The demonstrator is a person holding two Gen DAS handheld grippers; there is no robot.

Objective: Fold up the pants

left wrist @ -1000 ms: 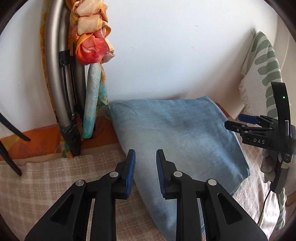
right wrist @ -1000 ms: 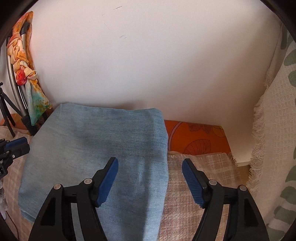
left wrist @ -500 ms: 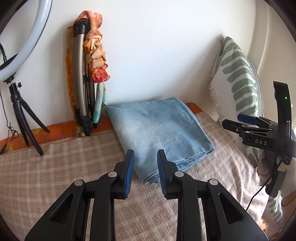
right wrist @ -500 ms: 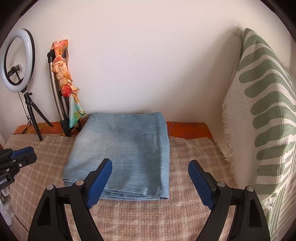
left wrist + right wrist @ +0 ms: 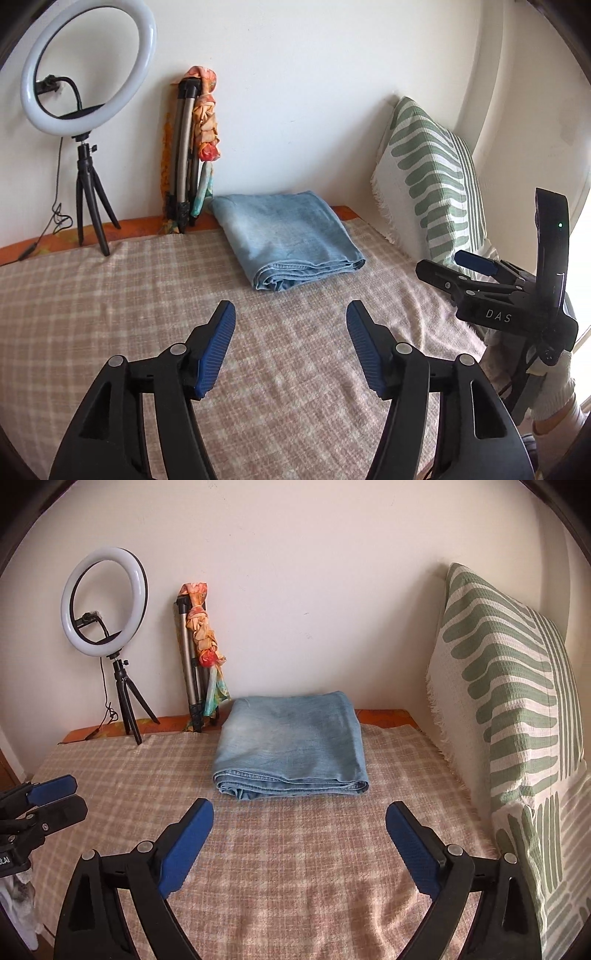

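Observation:
The light blue denim pants (image 5: 284,238) lie folded into a flat rectangle at the far side of the bed, near the wall; they also show in the right wrist view (image 5: 291,744). My left gripper (image 5: 290,321) is open and empty, held back from the pants over the checked blanket. My right gripper (image 5: 299,818) is open and empty, also short of the pants' near folded edge. The right gripper shows at the right of the left wrist view (image 5: 469,269), and the left gripper at the left edge of the right wrist view (image 5: 55,797).
A beige checked blanket (image 5: 295,867) covers the bed. A ring light on a small tripod (image 5: 105,602) and a folded tripod with an orange scarf (image 5: 197,653) stand against the back wall. A green-striped pillow (image 5: 509,709) leans along the right side.
Both grippers have pulled back from the folded pants toward the near side of the bed. The left gripper's jaws have opened wide from nearly closed. The pants stay in place.

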